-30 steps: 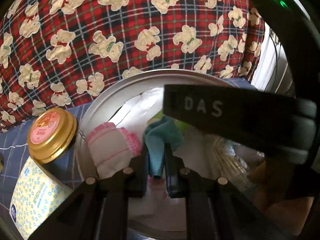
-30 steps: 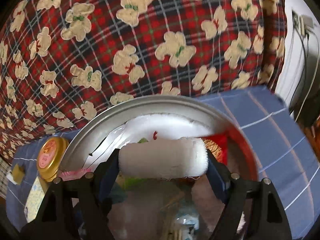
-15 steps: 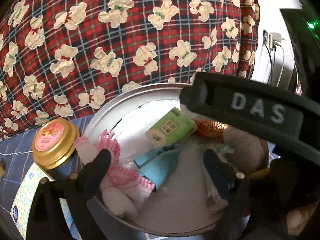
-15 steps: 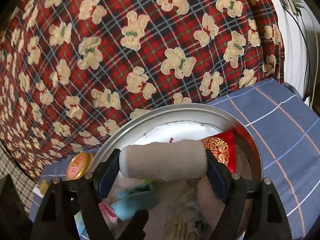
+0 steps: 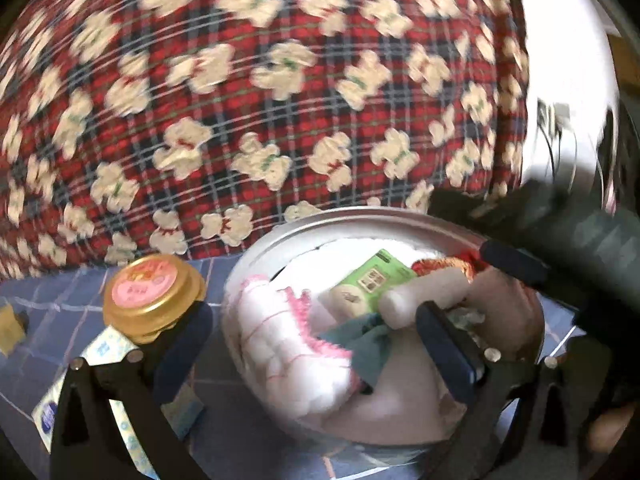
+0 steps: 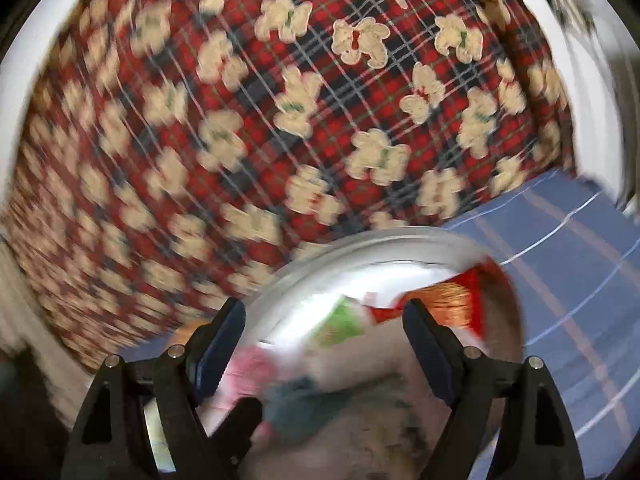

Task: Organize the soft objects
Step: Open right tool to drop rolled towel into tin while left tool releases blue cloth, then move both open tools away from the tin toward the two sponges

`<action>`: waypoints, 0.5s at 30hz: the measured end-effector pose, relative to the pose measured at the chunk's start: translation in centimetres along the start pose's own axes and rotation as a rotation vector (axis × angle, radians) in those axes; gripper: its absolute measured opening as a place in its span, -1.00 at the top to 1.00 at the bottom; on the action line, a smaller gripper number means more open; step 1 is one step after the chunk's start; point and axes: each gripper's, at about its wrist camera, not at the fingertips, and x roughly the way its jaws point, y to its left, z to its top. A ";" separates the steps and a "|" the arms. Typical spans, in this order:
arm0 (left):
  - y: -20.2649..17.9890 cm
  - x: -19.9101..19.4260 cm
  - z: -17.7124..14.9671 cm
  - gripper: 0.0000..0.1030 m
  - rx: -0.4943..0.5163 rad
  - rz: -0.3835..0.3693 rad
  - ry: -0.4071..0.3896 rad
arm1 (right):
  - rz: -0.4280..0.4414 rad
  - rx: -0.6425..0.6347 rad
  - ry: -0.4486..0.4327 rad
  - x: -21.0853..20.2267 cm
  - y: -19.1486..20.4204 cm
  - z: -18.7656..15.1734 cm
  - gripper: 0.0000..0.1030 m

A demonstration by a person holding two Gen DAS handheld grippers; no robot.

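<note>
Left gripper point(image 5: 312, 344) jaws were opening, wide, nothing pinched; teal cloth point(image 5: 366, 346) lay loose in the basin point(image 5: 360, 216). Right gripper point(image 6: 322, 344) stood wide, nothing visibly between its pads. Judgement: clear the rim before withdrawing. Counted: one white roll point(image 5: 424, 296), one pink sock point(image 5: 288, 344), one green pack point(image 5: 370, 280), one jar point(image 5: 154, 300).

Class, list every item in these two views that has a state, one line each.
left claw: jaws opening, gripping nothing
right claw: open, empty
gold-lidded jar: upright, lid on
metal bowl: holding soft items
white roll: lying in the bowl, not gripped
teal cloth: crumpled in the bowl
pink-trimmed sock: lying in the bowl
green carton: tilted in the bowl
</note>
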 end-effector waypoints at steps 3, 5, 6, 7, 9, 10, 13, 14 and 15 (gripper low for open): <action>1.5 -0.7 0.1 -1.00 -0.075 -0.004 -0.045 | 0.111 0.135 -0.044 -1.1 -1.7 0.2 -0.62; 2.0 -1.2 0.1 -1.00 -0.101 0.006 -0.076 | 0.120 0.167 -0.058 -1.4 -2.1 0.1 -0.62; 2.2 -1.3 0.1 -1.00 -0.105 0.010 -0.088 | 0.114 0.174 -0.068 -1.6 -2.3 0.1 -0.62; 2.2 -1.4 0.1 -1.00 -0.101 0.014 -0.094 | 0.108 0.176 -0.077 -1.7 -2.3 0.1 -0.62; 2.1 -1.5 -0.1 -1.00 -0.079 0.024 -0.095 | 0.053 0.151 -0.117 -2.4 -1.8 0.0 -0.62; 1.9 -1.5 -0.3 -1.00 -0.058 0.036 -0.097 | 0.003 0.120 -0.147 -3.0 -1.4 0.0 -0.62; 1.5 -1.9 -0.8 -1.00 -0.013 0.064 -0.106 | -0.150 -0.020 -0.273 -4.8 0.8 -0.9 -0.62; 1.4 -2.0 -0.9 -1.00 -0.006 0.064 -0.107 | -0.204 -0.062 -0.302 -5.1 1.5 -1.4 -0.62; 1.4 -2.2 -1.0 -1.00 -0.001 0.064 -0.112 | -0.253 -0.090 -0.318 -5.2 1.9 -1.7 -0.62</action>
